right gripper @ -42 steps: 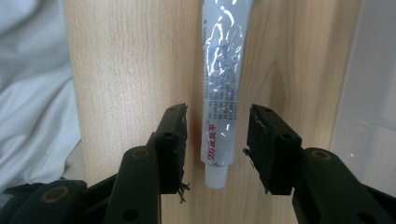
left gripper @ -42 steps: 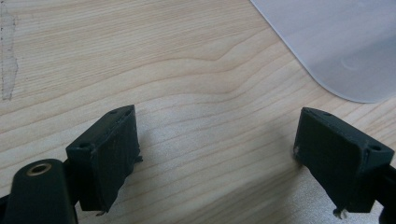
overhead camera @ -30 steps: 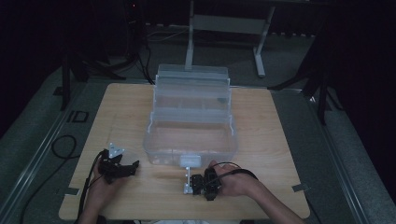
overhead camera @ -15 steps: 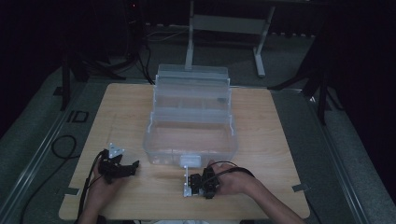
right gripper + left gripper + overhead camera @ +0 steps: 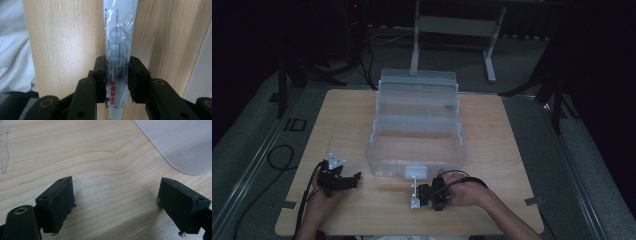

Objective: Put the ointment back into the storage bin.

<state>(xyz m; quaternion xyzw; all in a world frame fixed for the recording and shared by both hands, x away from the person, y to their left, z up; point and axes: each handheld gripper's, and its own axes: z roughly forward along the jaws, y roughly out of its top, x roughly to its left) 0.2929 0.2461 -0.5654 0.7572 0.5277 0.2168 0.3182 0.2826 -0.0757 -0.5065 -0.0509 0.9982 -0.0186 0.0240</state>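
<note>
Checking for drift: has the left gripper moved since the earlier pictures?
No. The left gripper sits at the same spot left of the clear box's front corner.

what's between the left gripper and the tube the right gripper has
Bare wooden table, as the high view shows. The left gripper rests open at the left, the tube is clamped in the right gripper, and the clear box stands behind that stretch.

White tube (image 5: 117,50) with pale blue swirl, small dark print, red characters near cap end. Black grippers (image 5: 117,82), brass-coloured screw rings. Table (image 5: 512,150) light wood, wavy brown grain. Box (image 5: 414,135) clear, frosted, whitish latch. White cloth (image 5: 12,50) beyond table edge. Floor dark grey.
</note>
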